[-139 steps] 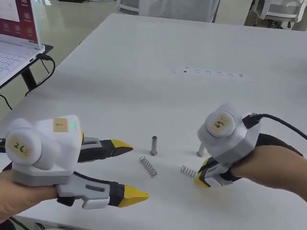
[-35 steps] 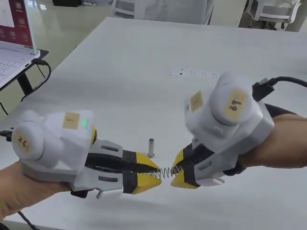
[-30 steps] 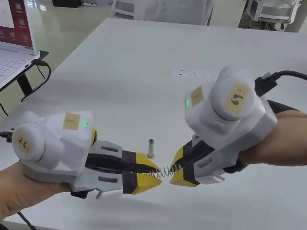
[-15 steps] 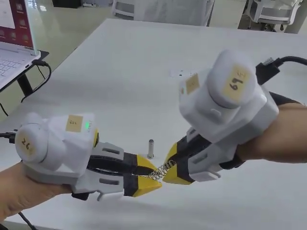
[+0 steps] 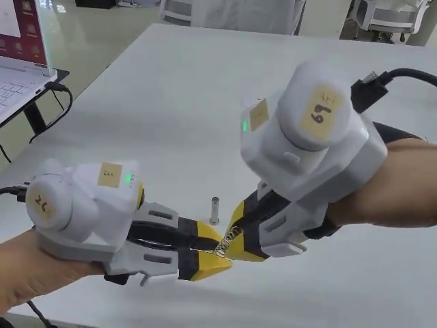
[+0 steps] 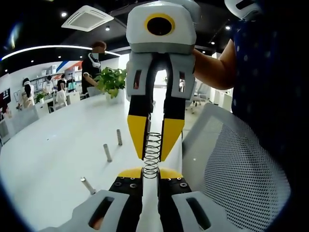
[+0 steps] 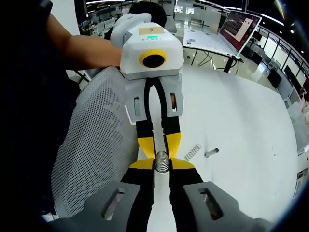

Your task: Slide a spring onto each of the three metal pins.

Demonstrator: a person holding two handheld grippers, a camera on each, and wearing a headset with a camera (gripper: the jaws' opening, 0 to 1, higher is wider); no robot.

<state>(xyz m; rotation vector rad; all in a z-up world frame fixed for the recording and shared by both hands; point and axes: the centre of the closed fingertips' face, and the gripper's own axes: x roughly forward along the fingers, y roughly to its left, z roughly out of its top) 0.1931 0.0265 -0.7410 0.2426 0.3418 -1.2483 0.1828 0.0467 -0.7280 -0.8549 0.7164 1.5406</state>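
We work over the white worktop (image 5: 205, 102), close to its near edge. The left gripper (image 5: 217, 251) reaches in from the near left corner and the right gripper (image 5: 235, 238) comes down from the right, so their yellow tips meet nose to nose above the surface.

Each gripper's own view shows its jaws closed on one end of the same spring. Both therefore grip it at once, and it is off the worktop.

Three pins (image 6: 119, 137), (image 6: 107, 152), (image 6: 87, 185) show in the left gripper view. They look bare, though they are too small for us to be sure. One pin (image 5: 215, 210) stands upright just behind the meeting tips.

The held spring (image 5: 228, 240) bridges the short gap between the tips. A second spring (image 7: 192, 152) lies flat on the worktop just beside a pin (image 7: 211, 152).

We judge this a hand-over or re-grip, and the risks lie there:
- If the grippers push together or twist, the spring may buckle, then jump away when one lets go.
- It could roll off the near edge.
- A skewed grip would catch the coil on the pin's top.
- A low tip could knock the pin over.
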